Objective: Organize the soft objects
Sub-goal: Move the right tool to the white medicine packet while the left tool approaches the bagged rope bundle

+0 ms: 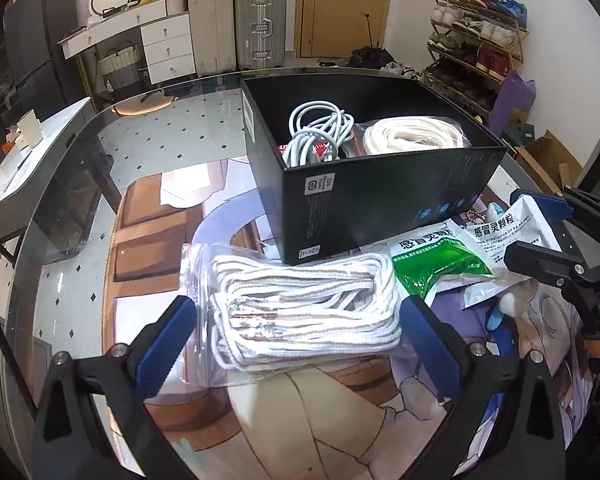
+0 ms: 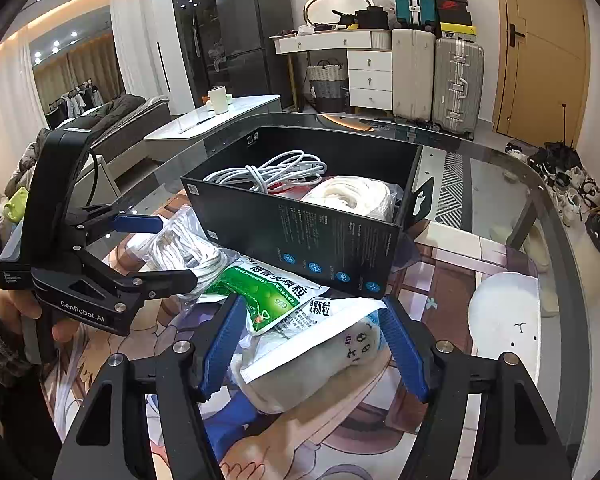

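Left gripper (image 1: 296,344): jaws spread, rope bag (image 1: 300,312) straddled, long axis across the gap, before the box (image 1: 380,196).
Right gripper (image 2: 316,344): jaws spread around sachet (image 2: 320,344), contact cannot be told.

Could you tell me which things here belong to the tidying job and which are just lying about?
Part of the job:
- bagged rope, between the left gripper's fingers
- medicine sachets
- small plush, between the right gripper's fingers
- black box, with white cable and rope coil inside

Lying about:
- suitcases
- shoe rack
- cup
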Demonstrator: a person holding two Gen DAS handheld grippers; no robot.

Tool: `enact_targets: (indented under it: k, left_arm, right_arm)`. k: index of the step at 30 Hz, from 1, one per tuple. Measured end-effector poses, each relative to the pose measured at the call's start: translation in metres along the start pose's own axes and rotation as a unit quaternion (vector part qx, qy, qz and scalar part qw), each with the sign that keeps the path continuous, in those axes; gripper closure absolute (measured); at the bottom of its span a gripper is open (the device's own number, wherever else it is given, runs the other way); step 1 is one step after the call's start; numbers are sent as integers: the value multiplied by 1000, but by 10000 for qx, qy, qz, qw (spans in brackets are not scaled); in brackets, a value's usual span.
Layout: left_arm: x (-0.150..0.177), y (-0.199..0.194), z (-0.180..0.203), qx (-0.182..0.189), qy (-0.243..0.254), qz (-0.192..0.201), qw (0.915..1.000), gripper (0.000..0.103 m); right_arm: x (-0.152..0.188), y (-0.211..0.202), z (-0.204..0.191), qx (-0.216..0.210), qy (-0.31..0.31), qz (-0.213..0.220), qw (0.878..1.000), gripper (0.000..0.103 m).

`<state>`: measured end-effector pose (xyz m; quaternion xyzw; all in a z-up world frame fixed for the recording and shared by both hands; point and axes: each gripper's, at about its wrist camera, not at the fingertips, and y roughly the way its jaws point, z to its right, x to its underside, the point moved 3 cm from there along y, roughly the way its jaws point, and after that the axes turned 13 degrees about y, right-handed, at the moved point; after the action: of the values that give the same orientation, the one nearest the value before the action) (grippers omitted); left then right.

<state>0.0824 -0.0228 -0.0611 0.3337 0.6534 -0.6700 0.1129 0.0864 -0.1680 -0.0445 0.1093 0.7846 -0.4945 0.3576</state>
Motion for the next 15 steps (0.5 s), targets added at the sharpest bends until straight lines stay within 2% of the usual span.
enact_targets:
  k: [2, 8, 9, 15]
  left_arm:
    - [0, 2, 1, -4, 3, -25, 10000, 0]
    - [2, 4, 4, -32, 30, -33, 10000, 0]
    - [2, 4, 4, -29, 35, -37, 10000, 0]
    - [3, 8, 6, -51, 87, -97, 9999, 0]
  right_arm:
    - [0, 1, 0, -2, 24, -32, 10000, 40]
    - [1, 2, 0, 23, -26, -18, 10000, 46]
    - [0, 2, 0, 5, -33, -24, 10000, 57]
    - [1, 5, -2, 18, -14, -87, 10000, 60]
